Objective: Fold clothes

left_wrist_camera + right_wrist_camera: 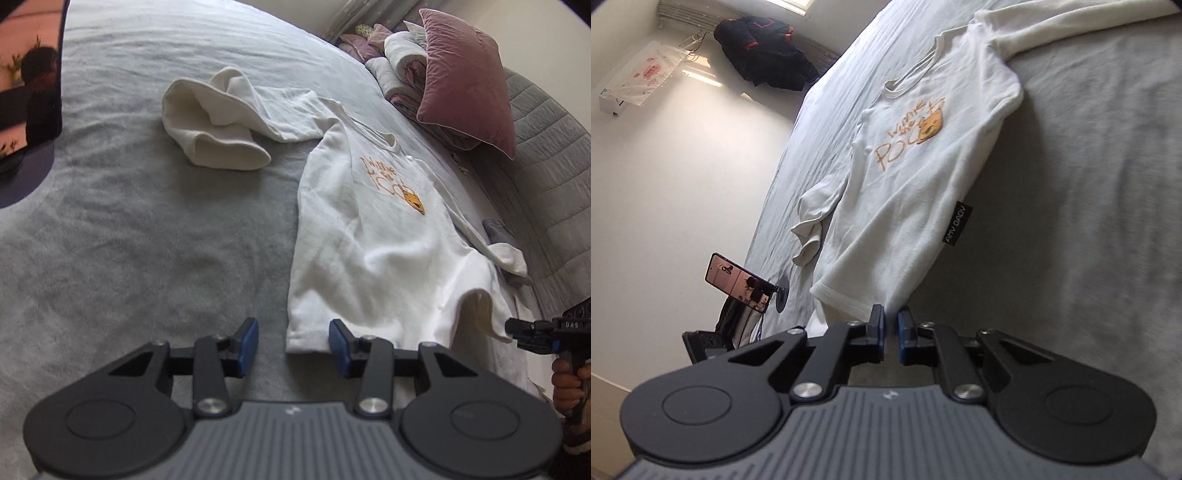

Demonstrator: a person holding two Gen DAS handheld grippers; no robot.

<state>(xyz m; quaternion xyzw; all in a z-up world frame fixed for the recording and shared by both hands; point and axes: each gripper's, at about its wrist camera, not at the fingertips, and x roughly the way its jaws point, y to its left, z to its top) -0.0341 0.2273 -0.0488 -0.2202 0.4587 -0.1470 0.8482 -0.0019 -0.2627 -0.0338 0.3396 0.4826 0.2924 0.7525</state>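
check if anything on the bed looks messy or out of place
The white shirt lies mostly flat, but one long sleeve is bunched in a crumpled heap off to the side instead of lying straight.

Bare bedspread (129,221); pillows (465,81) perhaps crowding.

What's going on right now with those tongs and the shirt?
Left tongs open at shirt hem corner. Right tongs pinching the other hem corner. Shirt flat on bed, one sleeve bunched. Nothing in the way.
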